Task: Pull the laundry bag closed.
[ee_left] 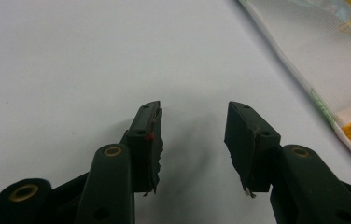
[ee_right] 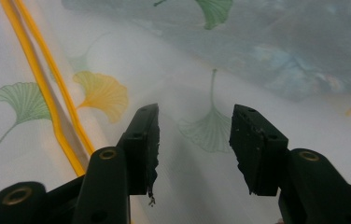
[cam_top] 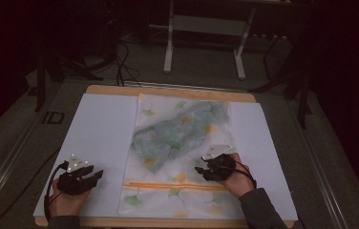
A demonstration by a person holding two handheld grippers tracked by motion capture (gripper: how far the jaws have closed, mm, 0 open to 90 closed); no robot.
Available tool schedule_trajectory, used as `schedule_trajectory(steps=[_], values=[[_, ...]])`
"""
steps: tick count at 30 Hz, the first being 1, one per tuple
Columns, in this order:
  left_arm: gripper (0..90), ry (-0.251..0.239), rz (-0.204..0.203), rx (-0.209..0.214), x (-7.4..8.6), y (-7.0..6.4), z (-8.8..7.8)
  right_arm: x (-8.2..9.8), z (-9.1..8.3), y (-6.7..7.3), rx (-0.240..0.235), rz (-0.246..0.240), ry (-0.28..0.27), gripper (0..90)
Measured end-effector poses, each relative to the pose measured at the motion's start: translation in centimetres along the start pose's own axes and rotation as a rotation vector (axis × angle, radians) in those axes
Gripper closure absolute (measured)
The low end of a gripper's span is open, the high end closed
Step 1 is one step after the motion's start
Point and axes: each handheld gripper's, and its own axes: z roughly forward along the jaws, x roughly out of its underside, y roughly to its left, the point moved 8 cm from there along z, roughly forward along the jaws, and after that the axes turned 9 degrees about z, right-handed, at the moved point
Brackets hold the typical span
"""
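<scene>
1. The left gripper (cam_top: 88,177) rests on the white sheet (cam_top: 101,129) at the near left, well apart from the bag. In the left gripper view its jaws stand wide apart with nothing between them, just bare sheet, and the bag's edge passes at the far right.
2. The mesh bag (cam_top: 161,191), printed with ginkgo leaves, lies flat in the middle of the table (cam_top: 168,90), its orange zipper (cam_top: 173,185) running left to right across the near end. A bluish garment (cam_top: 182,131) shows through the mesh in the far half, lying on a slant.
3. The right gripper (cam_top: 205,169) sits over the bag's near right part, just beyond the zipper. In the right gripper view its jaws are well open and hold nothing; the mesh (ee_right: 197,130) lies under the gap, and the zipper (ee_right: 47,88) runs along the left.
4. Judging by this, the garment is inside and the bag is being settled or closed. The next move likely calls for one gripper to pin the mesh near the zipper while the other finds the small pull, which I cannot make out.
</scene>
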Motion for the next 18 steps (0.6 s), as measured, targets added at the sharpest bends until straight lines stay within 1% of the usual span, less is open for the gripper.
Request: schedule_trajectory(steps=[3,9,11,14,18], values=[[56.2,0.0,-0.001,0.003,-0.1,0.0,-0.1,-0.3,0.2,0.4,-0.009,-0.014,0.009,52.1],[56.3,0.001,-0.002,-0.003,-0.1,0.0,-0.1,-1.0,0.7,1.3,-0.029,-0.031,0.006,52.1],[56.3,-0.003,-0.005,-0.008,-0.1,0.0,-0.2,-1.2,0.9,1.7,-0.037,-0.036,0.005,52.2],[57.0,-0.008,-0.007,-0.005,-0.1,0.0,-0.3,-1.6,1.1,2.1,-0.043,-0.048,0.009,52.1],[56.9,-0.007,0.002,-0.013,-0.1,0.1,-0.1,-2.2,1.3,2.7,-0.053,-0.065,0.008,52.3]])
